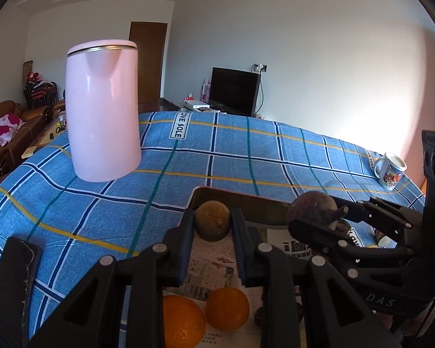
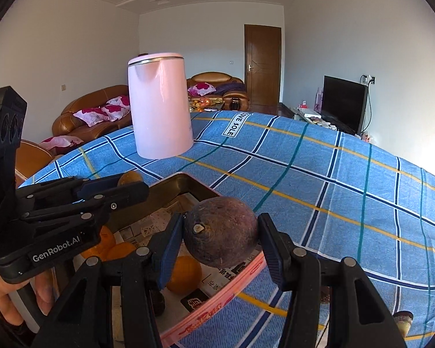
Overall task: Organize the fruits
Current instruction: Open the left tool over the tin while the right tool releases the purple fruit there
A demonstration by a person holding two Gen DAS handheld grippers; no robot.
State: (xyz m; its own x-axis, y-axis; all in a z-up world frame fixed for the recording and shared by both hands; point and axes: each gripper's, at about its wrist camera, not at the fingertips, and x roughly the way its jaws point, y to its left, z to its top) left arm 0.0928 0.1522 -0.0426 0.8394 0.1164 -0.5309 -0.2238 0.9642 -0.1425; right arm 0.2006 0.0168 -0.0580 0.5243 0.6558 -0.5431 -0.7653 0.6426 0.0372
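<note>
My left gripper [image 1: 213,226] is shut on a round brownish-yellow fruit [image 1: 212,224] and holds it above a shallow tin tray [image 1: 240,200] lined with newspaper. Two oranges [image 1: 226,308] lie in the tray below it. My right gripper [image 2: 221,236] is shut on a dark purple fruit [image 2: 221,236] with a short stem, over the tray's near corner [image 2: 188,185]. The right gripper also shows at the right of the left wrist view [image 1: 319,211], and the left gripper at the left of the right wrist view [image 2: 116,187]. Oranges [image 2: 185,275] show in the tray under it.
A tall pink kettle [image 1: 103,110] stands on the blue checked tablecloth [image 1: 275,156] behind the tray. A printed mug [image 1: 391,171] sits near the table's far right edge. A dark flat object [image 1: 14,278] lies at the left. Sofas, a door and a TV are beyond.
</note>
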